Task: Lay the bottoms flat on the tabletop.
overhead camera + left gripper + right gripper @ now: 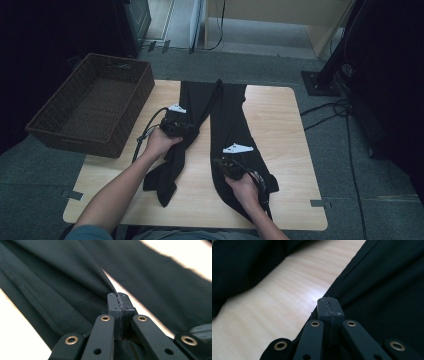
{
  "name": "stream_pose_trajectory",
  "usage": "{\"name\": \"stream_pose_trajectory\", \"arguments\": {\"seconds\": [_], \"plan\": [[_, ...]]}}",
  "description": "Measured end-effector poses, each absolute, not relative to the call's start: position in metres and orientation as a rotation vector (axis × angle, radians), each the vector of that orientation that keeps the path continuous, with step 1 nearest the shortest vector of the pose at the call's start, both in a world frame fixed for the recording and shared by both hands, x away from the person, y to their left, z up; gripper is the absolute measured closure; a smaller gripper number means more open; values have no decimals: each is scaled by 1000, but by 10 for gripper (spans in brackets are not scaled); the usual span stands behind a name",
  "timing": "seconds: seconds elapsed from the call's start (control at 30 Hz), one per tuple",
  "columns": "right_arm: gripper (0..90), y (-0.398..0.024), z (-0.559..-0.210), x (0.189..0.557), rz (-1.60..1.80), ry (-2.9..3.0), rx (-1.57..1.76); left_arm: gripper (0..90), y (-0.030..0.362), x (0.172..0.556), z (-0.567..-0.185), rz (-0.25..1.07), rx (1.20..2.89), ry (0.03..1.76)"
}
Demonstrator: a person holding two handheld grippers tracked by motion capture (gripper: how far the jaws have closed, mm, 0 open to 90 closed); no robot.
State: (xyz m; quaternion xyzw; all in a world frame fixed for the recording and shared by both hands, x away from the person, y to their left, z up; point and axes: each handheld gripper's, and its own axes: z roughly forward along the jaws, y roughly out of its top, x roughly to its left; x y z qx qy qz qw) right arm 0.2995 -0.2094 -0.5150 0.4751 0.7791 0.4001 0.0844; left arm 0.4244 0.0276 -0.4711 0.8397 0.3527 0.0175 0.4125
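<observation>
So the thing being worked on is a pair of black fabric trousers [225,120] laid flat on the light wooden table [280,150], waistband at the far edge and both legs running back toward the person. The left leg is rumpled and angles out to the near left corner, while the right leg lies straighter, pretty much along the table's depth.

The left gripper [192,131] sits on the inner edge of the left leg, about halfway down. In the left gripper view its jaws are pressed together with a fold of black cloth caught between the pads, the fabric pulling up into a ridge right at the tips. The right gripper [216,164] is lower down on the right leg, at its inner hem. In the right gripper view those jaws are also squeezed tight, and the seam edge looks pinched in them.

Key bit, I reckon: both pinches are on the inner edges, with a strip of bare wood between the legs. The long axis runs away from the person, so any fold goes sideways, one leg over the other. The left hand looks better placed to carry its leg across.

A dark brown woven wicker basket [45,120] sits off the far left corner.
</observation>
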Motion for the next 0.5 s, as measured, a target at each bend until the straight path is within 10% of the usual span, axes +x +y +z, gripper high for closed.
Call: {"name": "stream_pose_trajectory", "arguments": {"seconds": [0.5], "plan": [[518,-213,-503,318,1190,2214,1259,900,43,374,-504,-38,2072,919]]}}
